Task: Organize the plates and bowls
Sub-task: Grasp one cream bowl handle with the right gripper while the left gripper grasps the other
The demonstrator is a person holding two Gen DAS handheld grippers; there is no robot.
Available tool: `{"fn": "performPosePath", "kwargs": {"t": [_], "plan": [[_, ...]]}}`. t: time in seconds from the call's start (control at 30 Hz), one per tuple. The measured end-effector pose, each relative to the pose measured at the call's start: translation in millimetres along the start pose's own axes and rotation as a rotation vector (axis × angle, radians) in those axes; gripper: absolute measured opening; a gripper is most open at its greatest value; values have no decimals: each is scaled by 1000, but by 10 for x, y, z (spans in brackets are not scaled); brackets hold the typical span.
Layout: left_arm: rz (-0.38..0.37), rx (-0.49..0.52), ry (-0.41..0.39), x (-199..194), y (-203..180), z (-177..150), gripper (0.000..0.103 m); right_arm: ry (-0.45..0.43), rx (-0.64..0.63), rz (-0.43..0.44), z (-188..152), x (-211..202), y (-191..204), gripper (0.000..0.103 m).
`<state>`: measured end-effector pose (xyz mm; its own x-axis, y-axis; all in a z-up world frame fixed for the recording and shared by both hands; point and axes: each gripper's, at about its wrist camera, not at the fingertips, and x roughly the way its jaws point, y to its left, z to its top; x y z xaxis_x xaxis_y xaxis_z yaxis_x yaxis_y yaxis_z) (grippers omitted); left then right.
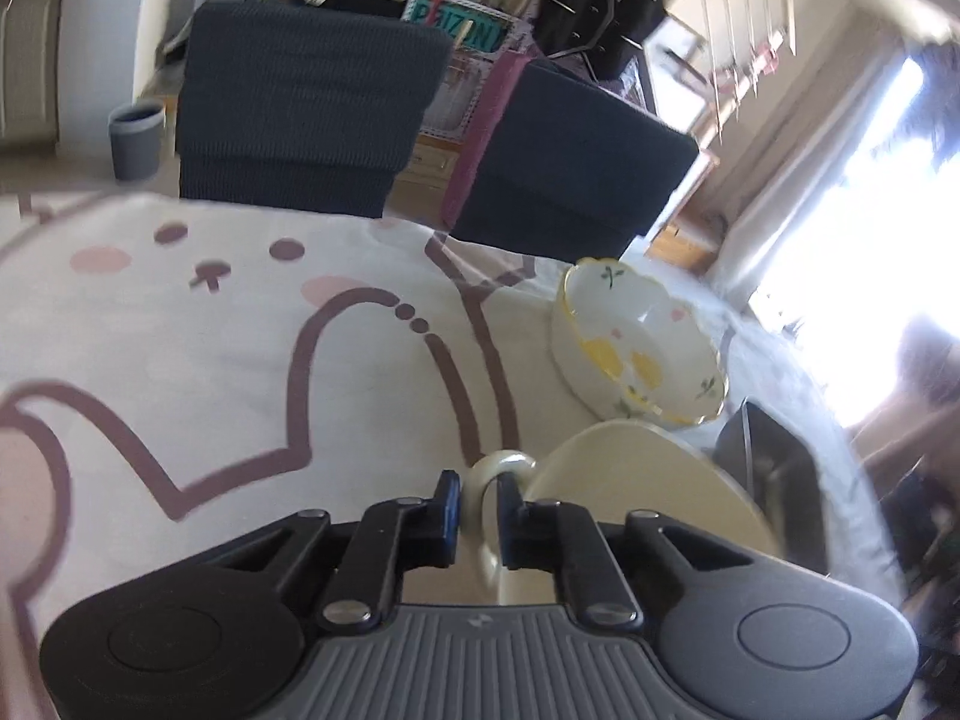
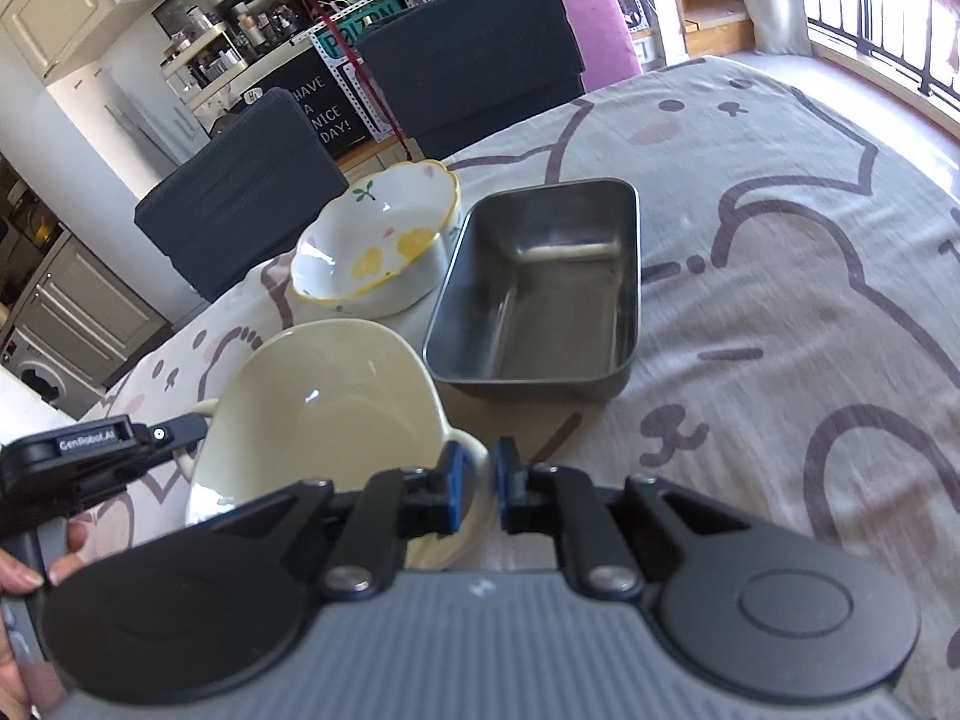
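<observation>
A cream bowl [image 1: 636,498] with a loop handle on each side sits on the cartoon-print tablecloth [image 1: 210,360]. My left gripper [image 1: 480,516] is shut on one handle [image 1: 489,480], with the loop standing between its blue pads. In the right wrist view the cream bowl [image 2: 324,402] lies near left, and my right gripper [image 2: 478,480] is shut on its near handle [image 2: 474,456]. The left gripper [image 2: 192,429] reaches the bowl's far handle from the left. A white scalloped bowl with lemon print [image 2: 372,240] stands just behind it.
A steel rectangular tray [image 2: 540,288] lies beside both bowls, to the right. Two dark chairs [image 2: 468,42] [image 2: 240,192] stand at the table's far edge. A person's hand [image 2: 24,576] holds the left gripper. Bright windows are on the right.
</observation>
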<state>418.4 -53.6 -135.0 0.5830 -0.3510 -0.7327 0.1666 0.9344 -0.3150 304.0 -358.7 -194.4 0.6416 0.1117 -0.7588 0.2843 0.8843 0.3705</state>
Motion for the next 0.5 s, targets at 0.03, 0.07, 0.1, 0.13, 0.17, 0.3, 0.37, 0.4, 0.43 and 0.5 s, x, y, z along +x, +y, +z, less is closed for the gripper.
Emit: {"fn": "performPosePath", "kwargs": {"t": [0.03,0.07,0.1,0.13,0.17,0.3,0.37,0.4,0.43,0.5], "plan": [[16,34,2,-11,-31,-20,10,-1,-3,-4,-2,0,12,14],[26,48,-2,-29,-39,-44,10,-2,-6,-10,-4,0,25,14],[31,45,-3,-55,-26,-68,10,-5,-6,-12,-6,-1,35,14],[34,36,0,-83,-2,-86,10,-8,-5,-13,-6,6,45,14],[38,26,3,-117,25,-110,11,-10,-5,-12,-5,12,57,14],[47,15,11,-272,147,-218,12,-9,9,0,-12,60,126,17],[41,-14,25,-347,227,-252,12,-3,32,23,-9,79,122,17],[33,-29,34,-384,264,-269,12,0,41,37,-10,93,119,18],[21,-48,43,-413,308,-281,12,1,49,48,-13,102,115,18],[-9,-93,61,-446,387,-291,12,5,62,61,-4,99,107,19]]}}
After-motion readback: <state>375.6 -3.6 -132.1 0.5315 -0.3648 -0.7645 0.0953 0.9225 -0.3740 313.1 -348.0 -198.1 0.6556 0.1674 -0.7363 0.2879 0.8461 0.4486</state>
